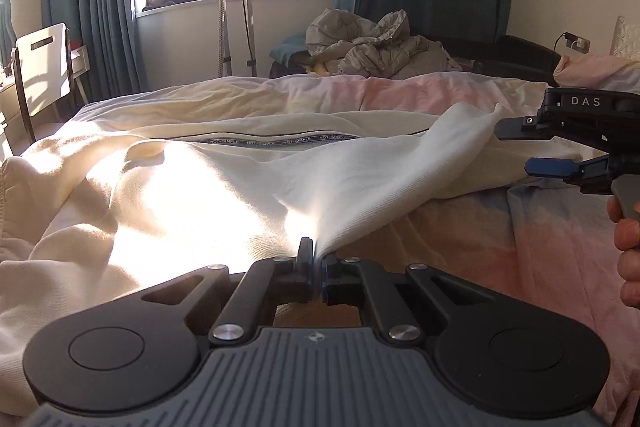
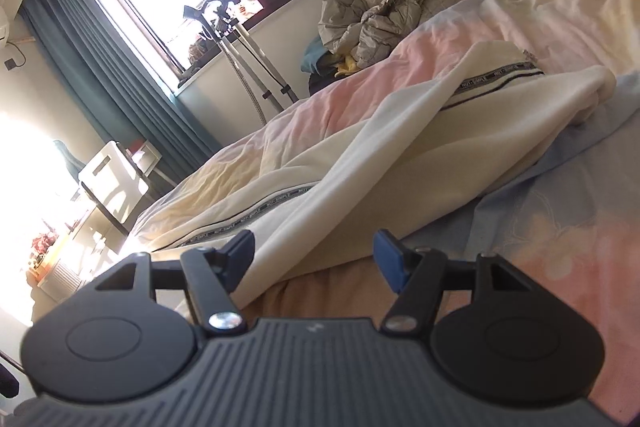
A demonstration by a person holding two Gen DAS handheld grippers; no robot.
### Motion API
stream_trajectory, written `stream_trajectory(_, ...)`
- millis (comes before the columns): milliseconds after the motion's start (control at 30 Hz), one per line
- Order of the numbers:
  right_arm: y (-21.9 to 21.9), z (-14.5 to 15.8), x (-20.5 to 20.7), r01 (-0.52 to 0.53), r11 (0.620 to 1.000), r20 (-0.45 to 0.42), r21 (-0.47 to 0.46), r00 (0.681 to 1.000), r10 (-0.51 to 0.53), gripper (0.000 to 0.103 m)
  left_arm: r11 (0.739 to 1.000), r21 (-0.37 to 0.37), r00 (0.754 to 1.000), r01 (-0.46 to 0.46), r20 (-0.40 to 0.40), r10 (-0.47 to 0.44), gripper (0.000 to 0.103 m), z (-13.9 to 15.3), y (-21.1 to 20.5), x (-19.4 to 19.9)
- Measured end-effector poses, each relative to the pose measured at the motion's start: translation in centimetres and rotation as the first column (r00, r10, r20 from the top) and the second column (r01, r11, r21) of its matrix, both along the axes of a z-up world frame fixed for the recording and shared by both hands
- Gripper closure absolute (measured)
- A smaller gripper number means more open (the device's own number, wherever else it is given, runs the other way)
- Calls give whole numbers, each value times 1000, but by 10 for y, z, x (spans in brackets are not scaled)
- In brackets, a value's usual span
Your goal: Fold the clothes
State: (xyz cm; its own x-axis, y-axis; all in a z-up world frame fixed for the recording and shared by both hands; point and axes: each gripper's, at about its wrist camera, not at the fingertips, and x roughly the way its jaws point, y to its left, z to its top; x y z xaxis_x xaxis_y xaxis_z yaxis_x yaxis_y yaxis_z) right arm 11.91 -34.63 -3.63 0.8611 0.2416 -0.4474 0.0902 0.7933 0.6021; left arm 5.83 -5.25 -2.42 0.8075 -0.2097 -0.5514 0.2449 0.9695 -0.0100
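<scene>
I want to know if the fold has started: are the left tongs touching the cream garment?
Touching. The left wrist view shows the left tongs shut on an edge of the cream garment, the fabric pulled up into the pinch.

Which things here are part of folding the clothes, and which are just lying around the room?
Part of the job: cream garment, left gripper shut on its edge, right gripper open beside it, bed cover underneath.

Lying about: grey crumpled quilt, white chair, garment steamer stand.

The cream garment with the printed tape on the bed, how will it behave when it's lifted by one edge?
Likely floppy: the cream garment tents and sags from where the left gripper pinches it. Probably fairly thick and not slippery, judging by its soft, rounded folds. The rest would likely drag across the pastel duvet.
</scene>
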Motion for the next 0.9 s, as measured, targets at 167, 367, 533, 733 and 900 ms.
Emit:
stream_trajectory(167, -54, -14, 1, 160, 971, -45, 175, 987, -155, 35, 991, -136, 1000, -17, 13, 18, 98, -10, 29, -21)
stream_trajectory(367, -101, -36, 20, 284, 902, -41, 324, 957, -287, 35, 954, -298, 999, -26, 23, 34, 99, -8, 55, -16)
stream_trajectory(533, -117, -52, 47, 371, 893, -60, 257, 928, -368, 35, 932, -360, 999, -36, -8, 35, 98, -15, 69, -6)
stream_trajectory(733, -141, -68, 68, 459, 861, -28, 218, 885, -465, 37, 924, -381, 1000, -27, -5, 27, 98, -15, 75, -6)
stream_trajectory(900, -158, -57, 53, 619, 775, 61, 128, 775, -629, 36, 911, -410, 999, -42, -11, 41, 98, -16, 79, -4)
